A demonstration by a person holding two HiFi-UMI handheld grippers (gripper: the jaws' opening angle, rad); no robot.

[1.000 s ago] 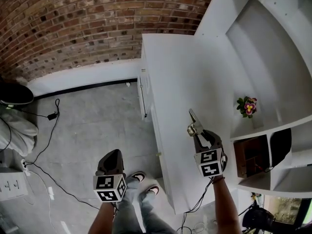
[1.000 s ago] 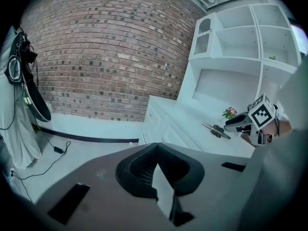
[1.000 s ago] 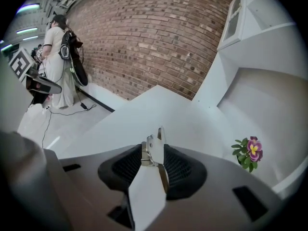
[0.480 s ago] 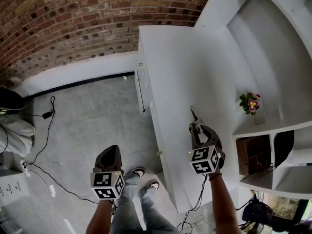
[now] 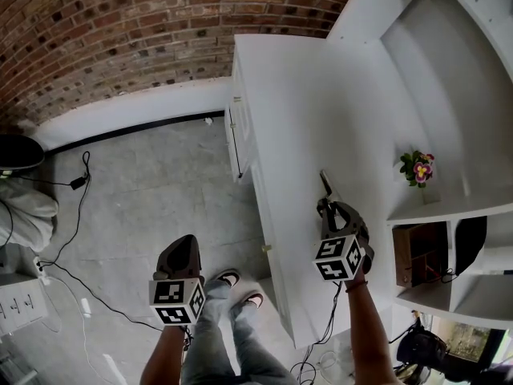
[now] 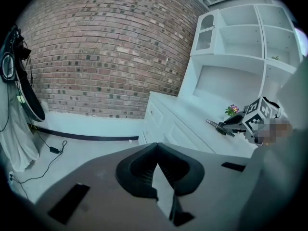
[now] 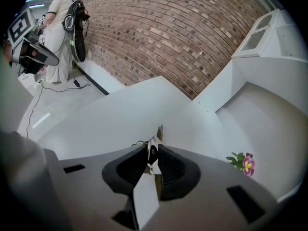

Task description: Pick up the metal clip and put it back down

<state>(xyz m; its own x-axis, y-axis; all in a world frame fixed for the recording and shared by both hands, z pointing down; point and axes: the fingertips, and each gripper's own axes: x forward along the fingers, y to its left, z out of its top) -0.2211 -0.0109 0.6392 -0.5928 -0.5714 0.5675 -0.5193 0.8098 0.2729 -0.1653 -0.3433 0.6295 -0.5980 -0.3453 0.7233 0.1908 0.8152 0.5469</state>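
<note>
Metal is seen pinched between the closed jaws of the right tool [image 7: 153,160]: the metal clip [image 7: 153,148] is gripped there, with its tip sticking out ahead of the jaws, over the white surface [image 5: 304,111]. Whether the clip touches the surface cannot be told. The left tool [image 6: 156,153] is held shut on nothing, beyond the surface's edge, above the grey floor [image 5: 144,191]. Ahead and to the right of the right tool, a small flower [image 5: 418,168] is seen. Far ahead, a brick wall [image 5: 120,22] is seen.
</note>
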